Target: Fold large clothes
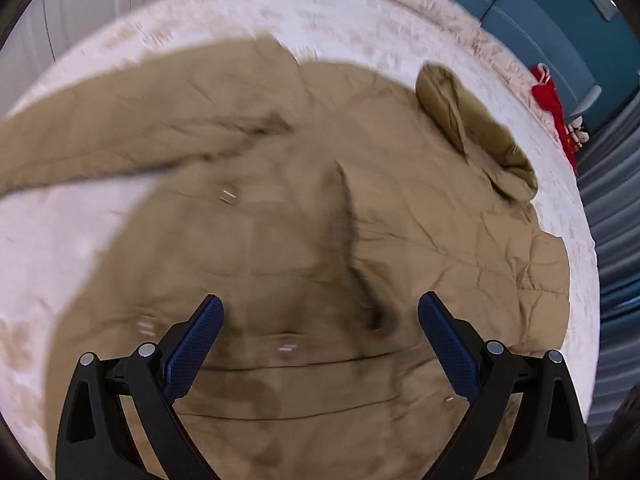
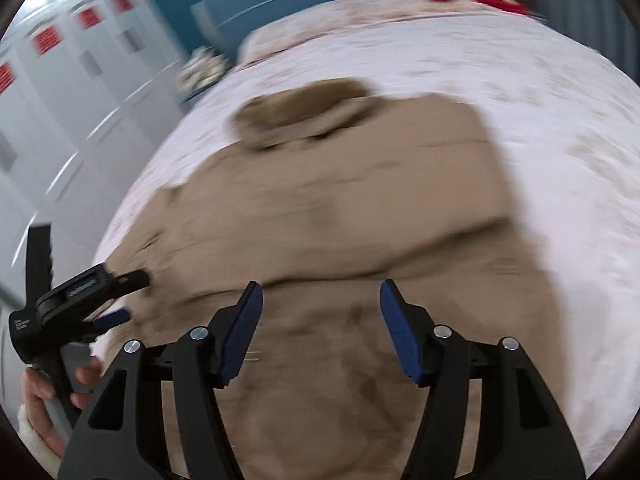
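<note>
Tan coat (image 1: 280, 216) lies spread on the bed (image 1: 360, 20), one sleeve (image 1: 100, 140) still flung out sideways, hood (image 1: 472, 128) loose, both tongs (image 1: 320, 344) (image 2: 320, 332) open and empty above it: folding barely begun.

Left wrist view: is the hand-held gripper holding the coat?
No, the left hand-held gripper stands open above the tan coat, nothing between its fingers.

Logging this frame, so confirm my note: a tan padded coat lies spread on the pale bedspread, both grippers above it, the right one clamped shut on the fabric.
One thing is wrong. The right gripper is not clamped: the right wrist view shows its jaws apart, nothing between them. The rest stands: the tan coat lies spread on the pale bedspread, with the left gripper above it too.
</note>
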